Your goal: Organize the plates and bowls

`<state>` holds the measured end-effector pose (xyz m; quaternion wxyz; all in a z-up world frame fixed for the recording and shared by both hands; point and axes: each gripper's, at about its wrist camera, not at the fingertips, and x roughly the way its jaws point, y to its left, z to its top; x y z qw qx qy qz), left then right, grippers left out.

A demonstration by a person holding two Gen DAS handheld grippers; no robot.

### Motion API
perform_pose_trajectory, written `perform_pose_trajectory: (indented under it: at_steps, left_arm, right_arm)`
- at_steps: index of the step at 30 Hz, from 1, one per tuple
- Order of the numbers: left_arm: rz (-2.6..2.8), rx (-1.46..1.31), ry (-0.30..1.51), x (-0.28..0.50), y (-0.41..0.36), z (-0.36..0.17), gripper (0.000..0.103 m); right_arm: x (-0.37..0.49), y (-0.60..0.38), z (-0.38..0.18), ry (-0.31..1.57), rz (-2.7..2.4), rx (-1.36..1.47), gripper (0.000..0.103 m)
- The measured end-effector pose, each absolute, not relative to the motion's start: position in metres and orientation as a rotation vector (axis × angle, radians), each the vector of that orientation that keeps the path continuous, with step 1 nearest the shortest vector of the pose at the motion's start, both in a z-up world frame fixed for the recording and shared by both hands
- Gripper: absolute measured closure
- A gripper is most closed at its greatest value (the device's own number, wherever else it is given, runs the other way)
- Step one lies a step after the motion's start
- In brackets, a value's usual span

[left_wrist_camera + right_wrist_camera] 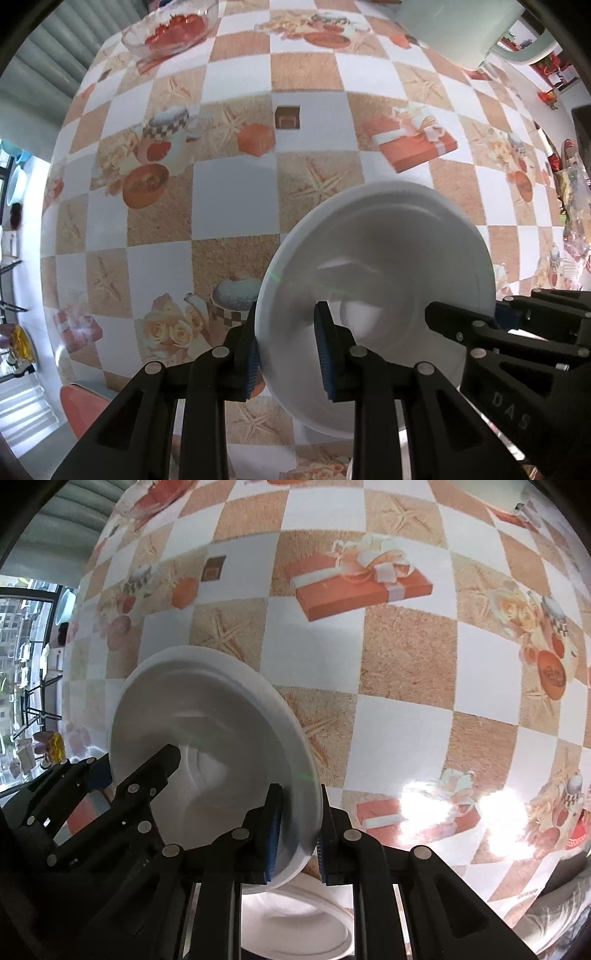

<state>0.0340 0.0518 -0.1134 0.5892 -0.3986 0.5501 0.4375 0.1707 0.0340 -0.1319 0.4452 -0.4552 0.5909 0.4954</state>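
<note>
1. The left gripper point(290, 349) is gripping the left rim of a white bowl point(388, 258), one blue pad inside the wall and the other outside it.
2. The white bowl is hanging tilted above the checkered tablecloth point(229, 192), its hollow facing the cameras.
3. The right gripper point(297, 834) is clamping the bowl's right rim, one finger on each side.
4. Beneath the bowl, a second white dish point(303, 926) is showing between the right gripper's arms.
5. Far beyond the bowl, a glass bowl point(170, 29) is sitting on the tablecloth to the left and a white pitcher point(461, 26) to the right.
</note>
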Motion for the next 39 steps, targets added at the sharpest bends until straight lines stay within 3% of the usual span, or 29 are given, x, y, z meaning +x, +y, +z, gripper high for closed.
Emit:
perform_pose_trajectory:
  at_steps: [14,36,39]
  left_arm:
    - [0.909,-0.814,1.271,0.051,-0.005,-0.060,0.075]
    - [0.709,-0.689,1.396,0.087,-0.074,-0.094,0.075]
    - [0.691,-0.708,1.393,0.084,-0.076,-0.098,0.069]
  right_arm:
    - [0.198,-0.022,-0.090,1.471,1.165,-1.032,0.085]
    - [0.204,-0.112,-0.107,1.558,0.990,-0.944,0.082]
    - [0.199,-0.109,-0.113,1.561,0.988,-0.932,0.082]
